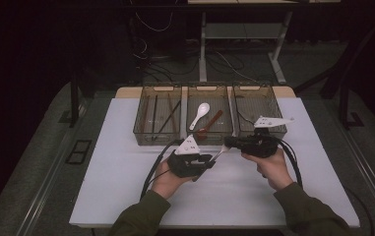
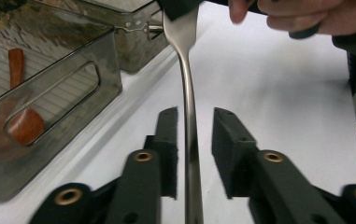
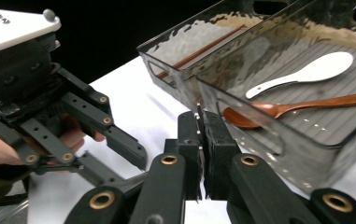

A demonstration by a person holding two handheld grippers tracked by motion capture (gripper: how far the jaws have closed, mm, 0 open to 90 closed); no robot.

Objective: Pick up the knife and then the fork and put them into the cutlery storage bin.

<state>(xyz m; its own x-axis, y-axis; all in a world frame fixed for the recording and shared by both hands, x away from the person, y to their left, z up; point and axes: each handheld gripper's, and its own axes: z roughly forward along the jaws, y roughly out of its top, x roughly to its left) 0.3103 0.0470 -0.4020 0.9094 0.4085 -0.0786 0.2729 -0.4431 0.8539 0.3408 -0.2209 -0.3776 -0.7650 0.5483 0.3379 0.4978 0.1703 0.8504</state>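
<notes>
A slim metal utensil (image 1: 219,153), likely a fork, spans the gap between both grippers above the white table. My right gripper (image 1: 227,143) is shut on its wide head (image 3: 199,122), the pads pressed flat together around it. In the left gripper view the shiny handle (image 2: 188,93) runs down between the jaws of my left gripper (image 2: 195,128). Those jaws stand slightly apart, with a clear gap on the right side of the handle, so the left gripper is open. A hand holds each gripper.
Three clear bins stand in a row behind the grippers. The left bin (image 1: 140,118) holds chopsticks, the middle bin (image 1: 185,115) a white spoon (image 1: 201,113) and a wooden spoon (image 1: 209,126). The right bin (image 1: 273,105) stands behind my right gripper. The white tabletop (image 1: 121,172) stretches towards the person.
</notes>
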